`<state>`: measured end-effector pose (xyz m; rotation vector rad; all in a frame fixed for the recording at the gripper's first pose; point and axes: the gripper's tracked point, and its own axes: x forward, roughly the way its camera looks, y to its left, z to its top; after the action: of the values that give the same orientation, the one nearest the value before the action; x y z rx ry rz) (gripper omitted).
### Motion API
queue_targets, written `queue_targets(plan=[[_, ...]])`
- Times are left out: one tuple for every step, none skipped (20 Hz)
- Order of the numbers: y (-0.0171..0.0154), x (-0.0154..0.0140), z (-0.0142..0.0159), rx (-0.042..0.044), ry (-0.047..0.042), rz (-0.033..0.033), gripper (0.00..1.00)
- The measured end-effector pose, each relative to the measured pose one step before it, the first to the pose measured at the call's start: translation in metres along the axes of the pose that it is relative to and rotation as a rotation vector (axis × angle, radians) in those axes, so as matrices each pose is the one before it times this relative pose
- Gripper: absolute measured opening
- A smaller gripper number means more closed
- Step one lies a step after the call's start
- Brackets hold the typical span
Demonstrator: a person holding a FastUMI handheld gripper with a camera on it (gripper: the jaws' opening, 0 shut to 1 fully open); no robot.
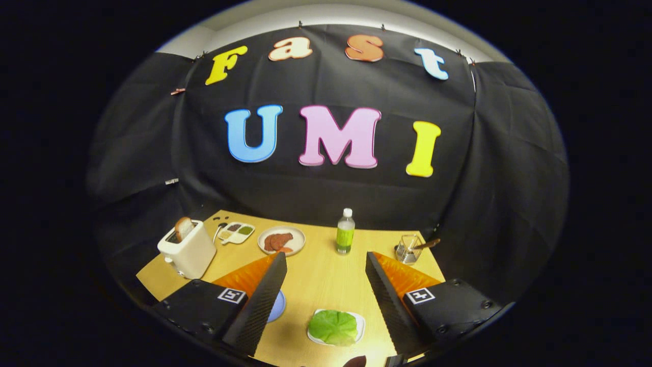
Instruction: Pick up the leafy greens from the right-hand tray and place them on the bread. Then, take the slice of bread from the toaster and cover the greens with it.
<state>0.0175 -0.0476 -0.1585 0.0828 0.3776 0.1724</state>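
My gripper (326,262) hangs above the wooden table with its two fingers spread wide and nothing between them. Below and between the fingers, near the table's front, green leafy greens (333,326) lie on a small white tray (360,320). A blue plate (277,305) peeks out from behind the left finger; what lies on it is hidden. Beyond the left finger a cream toaster (188,250) stands at the table's left side, with a slice of bread (183,228) sticking up out of its slot.
Toward the back of the table sit a divided sauce dish (237,232), a round plate of red meat slices (281,240), a bottle of green drink (345,232) and a glass with a utensil (409,248). A dark object (355,361) lies at the front edge.
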Motion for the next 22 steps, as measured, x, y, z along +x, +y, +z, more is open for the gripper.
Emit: queue_targets(plan=[[-0.00595, 0.00466, -0.01613, 0.00253, 0.03133, 0.0001, 0.97], [-0.00537, 0.00518, -0.01704, -0.00388, 0.03386, 0.00199, 0.96], [-0.00315, 0.00626, -0.0185, -0.01143, 0.03229, 0.00775, 0.96], [-0.00234, 0.00649, -0.01771, -0.01826, 0.03496, 0.00826, 0.96], [-0.00142, 0.00665, -0.01632, -0.02029, 0.03142, 0.01331, 0.96], [-0.00008, 0.00742, -0.01485, -0.01985, 0.03107, 0.01322, 0.96], [-0.00053, 0.01008, -0.01449, -0.01702, 0.02991, 0.01609, 0.96], [0.00142, 0.01058, -0.01635, -0.01624, 0.03474, 0.0204, 0.96], [0.00053, 0.00817, -0.01162, -0.00852, 0.02784, 0.01604, 0.95], [0.00132, 0.00889, -0.01135, -0.00565, 0.03106, 0.02072, 0.94], [0.00236, 0.00925, -0.01122, -0.00337, 0.02817, 0.02393, 0.92], [0.00186, 0.0094, -0.01102, -0.00177, 0.03074, 0.01897, 0.92], [0.0003, 0.00816, -0.00985, 0.00004, 0.02891, 0.01748, 0.9], [0.00006, 0.00887, -0.0091, -0.00133, 0.02636, 0.01422, 0.9], [-0.00137, 0.00825, -0.00732, -0.00363, 0.02555, 0.01013, 0.89], [-0.00051, 0.00849, -0.00701, -0.00528, 0.02296, 0.01127, 0.89], [-0.00083, 0.00637, -0.00657, -0.00641, 0.02165, 0.00861, 0.89], [-0.00001, 0.00559, -0.00388, -0.00601, 0.01604, 0.01174, 0.89], [0.00089, 0.00599, -0.00274, -0.00681, 0.01421, 0.00908, 0.89], [0.00039, 0.00589, -0.00334, -0.00654, 0.01817, 0.00928, 0.88], [0.00171, 0.00397, -0.00216, -0.00513, 0.01257, 0.01124, 0.88], [0.00124, 0.00492, -0.00106, -0.00839, 0.01142, 0.00748, 0.88]])
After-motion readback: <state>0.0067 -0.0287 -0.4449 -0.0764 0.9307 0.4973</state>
